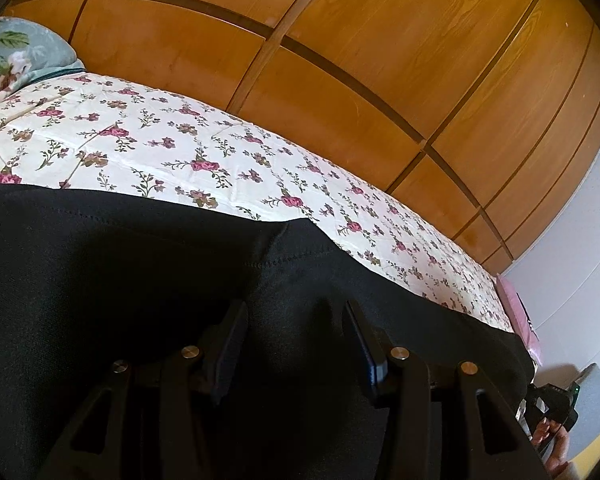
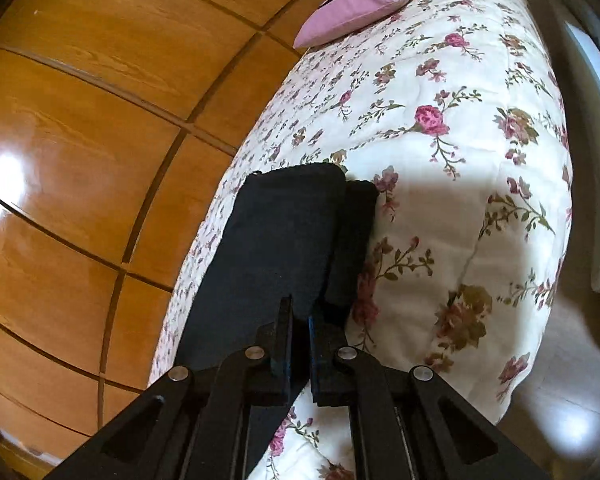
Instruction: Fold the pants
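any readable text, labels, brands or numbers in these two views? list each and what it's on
None readable.
Pink pillow: a black-and-white print at its top edge, cut off by the frame; cannot tell if it is lettering.
Black pants, floral bedspread, wooden wardrobe: no text visible.

Glossy orange-brown wooden wardrobe [image 1: 340,60] behind cream floral-quilted bed [image 2: 480,184], pink pillow [image 2: 364,4], teal floral pillow [image 1: 16,56], white wall [image 1: 580,260].

Bare bedspread [image 2: 440,208] beside pants [image 2: 276,232]; wardrobe [image 2: 80,140] close behind.
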`<move>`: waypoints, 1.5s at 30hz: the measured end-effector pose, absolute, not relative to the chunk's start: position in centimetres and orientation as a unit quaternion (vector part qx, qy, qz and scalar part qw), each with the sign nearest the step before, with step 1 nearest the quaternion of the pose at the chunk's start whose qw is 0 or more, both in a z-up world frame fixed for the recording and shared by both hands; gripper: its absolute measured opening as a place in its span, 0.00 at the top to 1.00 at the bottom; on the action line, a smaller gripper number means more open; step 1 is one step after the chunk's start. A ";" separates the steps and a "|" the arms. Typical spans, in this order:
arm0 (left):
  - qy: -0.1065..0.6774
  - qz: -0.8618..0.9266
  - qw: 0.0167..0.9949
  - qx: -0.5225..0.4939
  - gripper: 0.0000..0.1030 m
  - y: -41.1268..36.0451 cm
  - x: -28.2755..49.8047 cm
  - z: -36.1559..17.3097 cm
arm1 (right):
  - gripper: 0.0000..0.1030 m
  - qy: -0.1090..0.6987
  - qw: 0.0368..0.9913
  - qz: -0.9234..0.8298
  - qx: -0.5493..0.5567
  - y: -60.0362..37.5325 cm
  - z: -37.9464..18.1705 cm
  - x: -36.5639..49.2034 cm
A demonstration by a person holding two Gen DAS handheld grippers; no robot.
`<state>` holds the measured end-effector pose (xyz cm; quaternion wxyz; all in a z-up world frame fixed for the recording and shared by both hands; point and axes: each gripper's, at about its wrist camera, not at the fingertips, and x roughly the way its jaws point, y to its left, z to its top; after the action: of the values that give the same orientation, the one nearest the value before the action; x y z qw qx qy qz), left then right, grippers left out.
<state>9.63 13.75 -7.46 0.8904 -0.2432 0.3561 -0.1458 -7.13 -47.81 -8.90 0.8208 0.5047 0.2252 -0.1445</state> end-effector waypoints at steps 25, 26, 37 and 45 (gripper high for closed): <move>0.389 -0.254 0.884 -0.054 0.49 6.9 5.4 -6.6 | 0.93 0.279 0.855 -0.052 0.434 -40.0 -6.0 -6.9; 0.391 -0.254 0.883 -0.059 0.49 6.8 5.3 -6.5 | 0.93 0.293 0.853 -0.052 0.429 -39.8 -6.5 -6.8; 0.375 -0.350 0.858 -0.028 0.50 -0.9 3.1 -3.9 | 0.81 0.277 0.845 -0.069 0.452 -40.2 -6.8 -7.8; 0.396 -0.373 0.839 0.022 0.50 -5.4 2.3 -6.1 | 0.78 0.258 0.836 -0.091 0.475 -42.1 -6.8 -7.8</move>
<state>2.27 -5.38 -6.13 0.8391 0.0224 0.3957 -0.3726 -7.80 -42.11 -6.78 0.8361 0.4752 0.2584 -0.0912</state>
